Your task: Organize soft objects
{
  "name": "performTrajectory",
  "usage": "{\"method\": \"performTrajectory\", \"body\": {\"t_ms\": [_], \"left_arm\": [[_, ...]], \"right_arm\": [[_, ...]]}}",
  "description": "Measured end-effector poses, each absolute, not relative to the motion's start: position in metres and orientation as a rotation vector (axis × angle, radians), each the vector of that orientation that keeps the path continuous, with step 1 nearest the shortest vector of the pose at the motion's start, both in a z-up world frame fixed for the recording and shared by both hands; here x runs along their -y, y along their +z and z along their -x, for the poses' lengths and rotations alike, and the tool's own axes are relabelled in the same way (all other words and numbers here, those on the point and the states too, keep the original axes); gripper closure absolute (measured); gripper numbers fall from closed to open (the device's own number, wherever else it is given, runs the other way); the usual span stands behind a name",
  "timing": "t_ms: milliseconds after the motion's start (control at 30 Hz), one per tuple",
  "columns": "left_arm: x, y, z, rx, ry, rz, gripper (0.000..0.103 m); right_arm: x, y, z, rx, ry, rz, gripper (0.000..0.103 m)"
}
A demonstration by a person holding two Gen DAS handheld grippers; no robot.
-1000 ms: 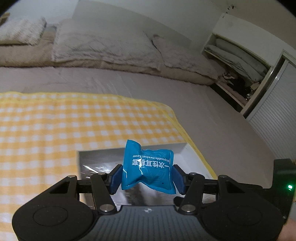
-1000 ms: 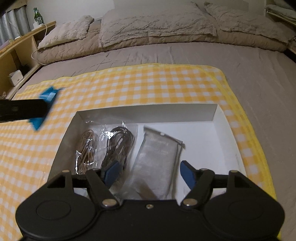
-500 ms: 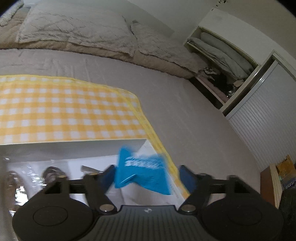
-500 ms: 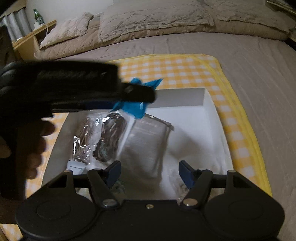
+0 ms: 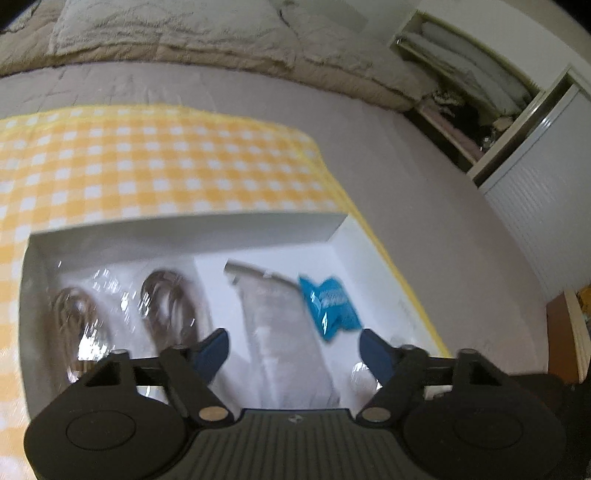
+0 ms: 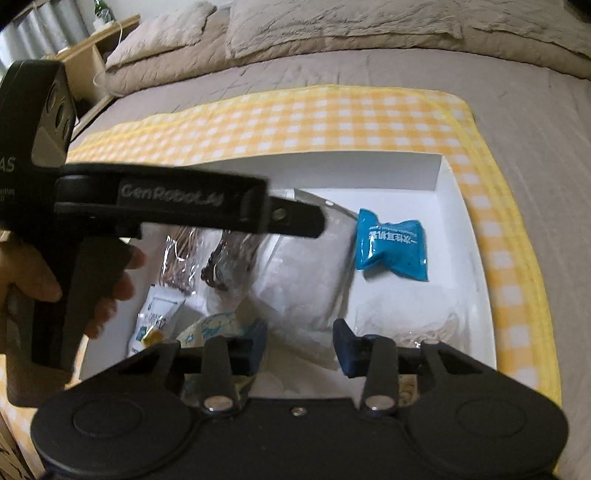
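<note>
Jaws apart above checked blanket (image 5: 155,162)

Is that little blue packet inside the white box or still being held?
Inside: the blue packet lies on the white box floor, beyond the open left gripper.

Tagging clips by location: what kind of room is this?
Most likely a bedroom: a bed with pillows, a wardrobe shelf of folded bedding, and a white box on a checked cloth.

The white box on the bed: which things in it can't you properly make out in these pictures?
- Cable bundles: left wrist view, motion blur and plastic glare; right wrist view, left gripper crosses them.
- Grey pouch: top hidden by that gripper.
- Packets near the white box's front: cut off behind the right gripper.
- Blue packet print: blurred in left view.
</note>
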State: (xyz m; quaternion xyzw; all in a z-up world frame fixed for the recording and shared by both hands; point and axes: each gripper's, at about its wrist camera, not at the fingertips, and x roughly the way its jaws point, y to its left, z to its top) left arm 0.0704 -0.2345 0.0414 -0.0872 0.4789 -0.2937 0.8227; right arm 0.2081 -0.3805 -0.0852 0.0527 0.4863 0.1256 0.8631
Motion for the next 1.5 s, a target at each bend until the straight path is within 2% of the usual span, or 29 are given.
{"method": "performTrajectory", "body": {"t_ms": [33, 67, 133, 167, 500, 633, 767, 1167, 1500], "left_arm": [[0.233, 0.040, -0.070, -1.038, -0.631, 0.175, 0.048], [0.233, 0.037, -0.068, -1.059, -0.635, 0.163, 0.053], [0.233, 0.033, -0.063, -1.091, -0.637, 0.139, 0.056], [0.233, 0.029, -0.061, -1.104, -0.639, 0.129, 0.056], [0.245, 0.010, -0.053, -1.136, -0.680, 0.183, 0.056], [0.245, 0.022, -0.050, -1.099, -0.677, 0.170, 0.054], [0.236, 0.038, -0.046, -1.057, -0.656, 0.170, 0.041], [0.202, 0.072, -0.021, -0.993, -0.604, 0.140, 0.041], [0.181, 0.090, -0.004, -0.971, -0.580, 0.110, 0.040]], "right_arm": [[0.380, -0.086, -0.208, -1.026, 0.266, -0.106, 0.068], [0.379, -0.087, -0.208, -1.033, 0.269, -0.099, 0.070], [0.377, -0.090, -0.207, -1.045, 0.280, -0.081, 0.079], [0.375, -0.092, -0.207, -1.052, 0.286, -0.073, 0.080], [0.384, -0.089, -0.207, -1.054, 0.234, -0.051, 0.082], [0.386, -0.088, -0.205, -1.053, 0.229, -0.049, 0.082], [0.387, -0.083, -0.201, -1.040, 0.221, -0.053, 0.082], [0.383, -0.059, -0.180, -0.954, 0.198, -0.084, 0.081], [0.363, -0.103, -0.220, -1.054, 0.182, -0.193, 0.082]]}}
